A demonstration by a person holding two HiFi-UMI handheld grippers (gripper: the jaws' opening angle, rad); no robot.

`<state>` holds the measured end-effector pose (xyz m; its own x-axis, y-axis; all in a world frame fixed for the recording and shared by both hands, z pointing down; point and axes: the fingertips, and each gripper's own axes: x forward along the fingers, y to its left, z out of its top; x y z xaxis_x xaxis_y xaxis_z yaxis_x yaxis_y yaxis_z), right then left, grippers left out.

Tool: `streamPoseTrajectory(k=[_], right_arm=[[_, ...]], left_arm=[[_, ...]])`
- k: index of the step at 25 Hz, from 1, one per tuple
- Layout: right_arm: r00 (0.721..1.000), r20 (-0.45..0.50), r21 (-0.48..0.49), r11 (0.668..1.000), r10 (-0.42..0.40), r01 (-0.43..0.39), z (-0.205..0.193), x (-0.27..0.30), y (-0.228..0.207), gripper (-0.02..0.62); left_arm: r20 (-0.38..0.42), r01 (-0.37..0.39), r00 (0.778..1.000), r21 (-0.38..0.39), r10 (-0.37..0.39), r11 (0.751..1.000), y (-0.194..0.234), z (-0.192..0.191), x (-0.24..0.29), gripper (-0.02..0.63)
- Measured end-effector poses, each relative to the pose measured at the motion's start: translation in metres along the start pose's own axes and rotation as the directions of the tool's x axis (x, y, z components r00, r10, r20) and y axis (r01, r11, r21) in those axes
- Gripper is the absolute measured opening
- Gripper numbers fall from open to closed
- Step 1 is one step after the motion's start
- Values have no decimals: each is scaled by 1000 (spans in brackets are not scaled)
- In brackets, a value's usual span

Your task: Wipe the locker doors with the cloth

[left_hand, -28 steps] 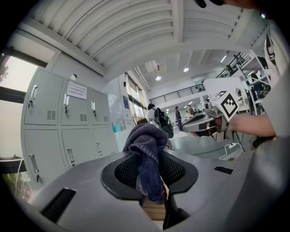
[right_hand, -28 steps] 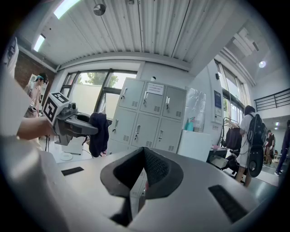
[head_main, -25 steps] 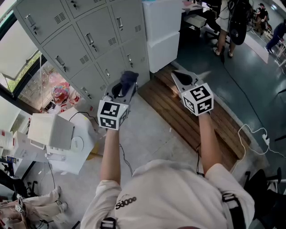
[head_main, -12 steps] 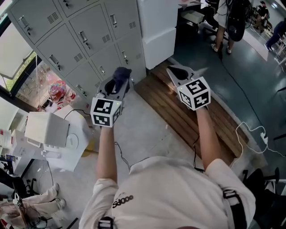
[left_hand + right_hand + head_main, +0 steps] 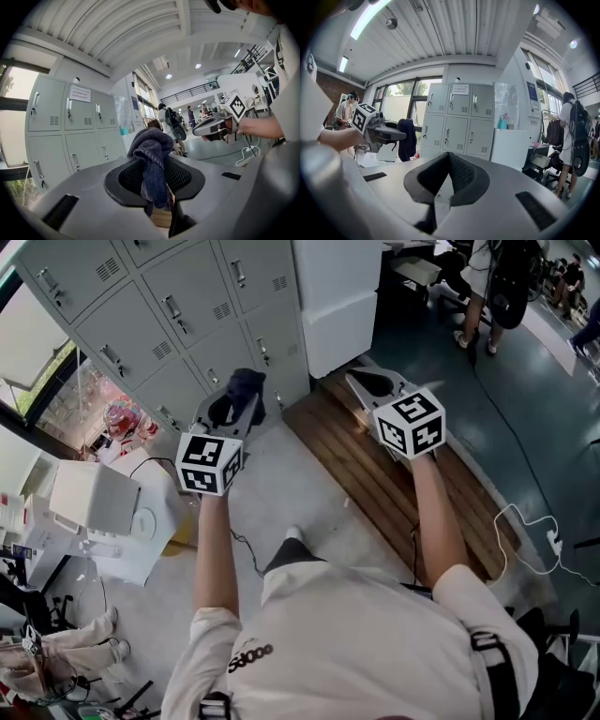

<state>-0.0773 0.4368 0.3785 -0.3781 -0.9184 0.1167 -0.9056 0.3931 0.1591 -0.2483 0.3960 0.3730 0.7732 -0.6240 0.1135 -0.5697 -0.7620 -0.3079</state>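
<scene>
Grey metal lockers (image 5: 169, 315) fill the upper left of the head view and stand ahead in both gripper views (image 5: 70, 126) (image 5: 459, 124). My left gripper (image 5: 242, 399) is shut on a dark blue cloth (image 5: 246, 385), which bunches above the jaws and hangs down between them (image 5: 152, 159). It is held in the air a short way in front of the lower locker doors, not touching them. My right gripper (image 5: 373, 385) is level with it on the right, over the wooden platform; its jaws (image 5: 449, 157) are shut with nothing in them.
A white cabinet (image 5: 337, 296) stands right of the lockers. A slatted wooden platform (image 5: 394, 484) lies on the floor below the right gripper. White boxes (image 5: 94, 512) sit at the left, a cable (image 5: 525, 521) trails at the right, and people (image 5: 497, 287) stand farther back.
Both grippers have shifted a little left and nearer the lockers, still side by side. The person has stepped forward; a shoe now shows below the arms. The cloth stays held.
</scene>
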Motion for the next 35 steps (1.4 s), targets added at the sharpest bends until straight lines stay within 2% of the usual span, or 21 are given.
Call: streamPoseTrajectory(k=[4, 8, 16, 23, 29, 35], right_arm=[[999, 34, 15, 1000, 13, -14, 4, 26, -19, -2], [999, 17, -7, 999, 32, -32, -3, 73, -37, -2], [998, 42, -16, 999, 36, -36, 17, 226, -110, -2], [997, 49, -11, 998, 55, -54, 47, 368, -166, -2], [999, 12, -26, 999, 36, -36, 43, 446, -199, -2], [1000, -21, -49, 999, -18, 17, 33, 488, -237, -2]], left_arm=[[10, -23, 1000, 8, 22, 1000, 24, 1, 22, 115], [12, -31, 999, 9, 31, 999, 65, -15, 58, 115], [24, -97, 995, -7, 97, 995, 225, -40, 162, 115], [4, -72, 997, -16, 72, 997, 335, -59, 259, 115], [-7, -37, 999, -45, 37, 998, 387, -81, 323, 115], [-3, -11, 1000, -64, 11, 998, 409, -84, 372, 115]])
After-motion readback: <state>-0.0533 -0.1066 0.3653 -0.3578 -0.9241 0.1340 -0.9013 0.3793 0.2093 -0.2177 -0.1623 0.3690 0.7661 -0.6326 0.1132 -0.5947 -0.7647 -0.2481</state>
